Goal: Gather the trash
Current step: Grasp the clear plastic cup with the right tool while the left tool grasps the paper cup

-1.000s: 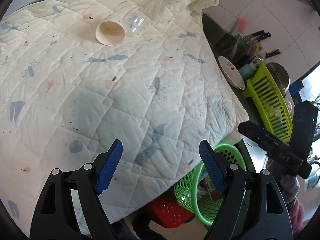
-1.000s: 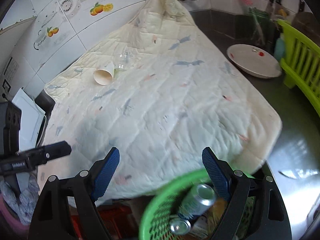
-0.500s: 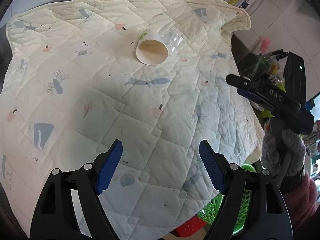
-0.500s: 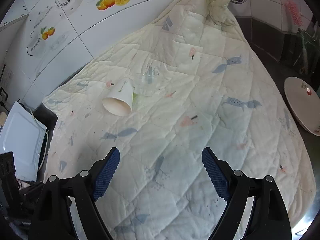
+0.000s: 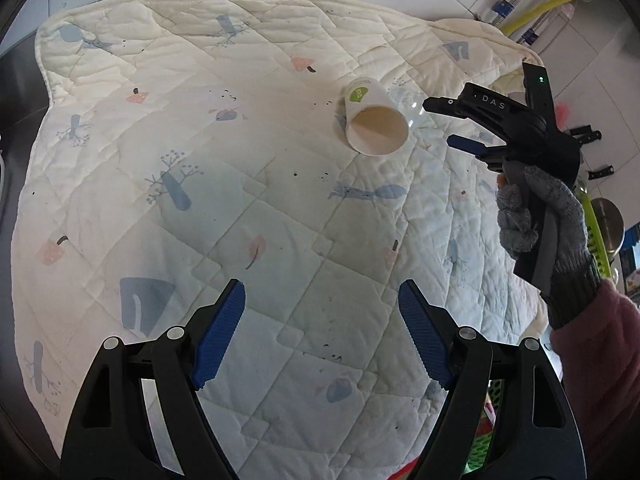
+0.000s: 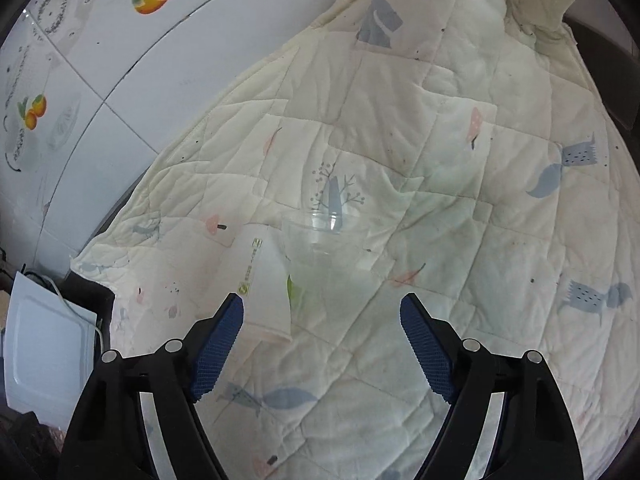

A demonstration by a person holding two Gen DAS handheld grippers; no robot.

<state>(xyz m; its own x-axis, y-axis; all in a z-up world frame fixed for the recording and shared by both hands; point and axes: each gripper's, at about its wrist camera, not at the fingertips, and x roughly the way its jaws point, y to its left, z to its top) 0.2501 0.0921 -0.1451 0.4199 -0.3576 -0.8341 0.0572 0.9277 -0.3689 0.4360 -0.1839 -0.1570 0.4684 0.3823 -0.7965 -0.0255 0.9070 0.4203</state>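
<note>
A white paper cup [image 5: 376,120] lies on its side on the cream quilt [image 5: 240,200], mouth toward my left gripper. A clear plastic cup [image 6: 320,248] lies right beside it. My left gripper [image 5: 322,300] hangs open over the quilt's near middle, well short of both cups, nothing between its fingers. My right gripper [image 6: 322,312] hovers just short of the clear cup, the paper cup [image 6: 266,292] by its left finger. Its jaws are closing and no pad touches a cup. In the left wrist view the right gripper [image 5: 438,122] is beside the cups, held by a gloved hand [image 5: 540,216].
A green mesh basket [image 5: 488,396] shows below the quilt's right edge. A green dish rack [image 5: 596,240] and a metal pot [image 5: 608,220] stand at far right. A white flat board [image 6: 44,344] lies left of the quilt. A tiled wall [image 6: 120,60] backs the counter.
Both grippers have moved across the quilt toward the cups. The right one left the green basket with cans and now sits just before the clear cup.
</note>
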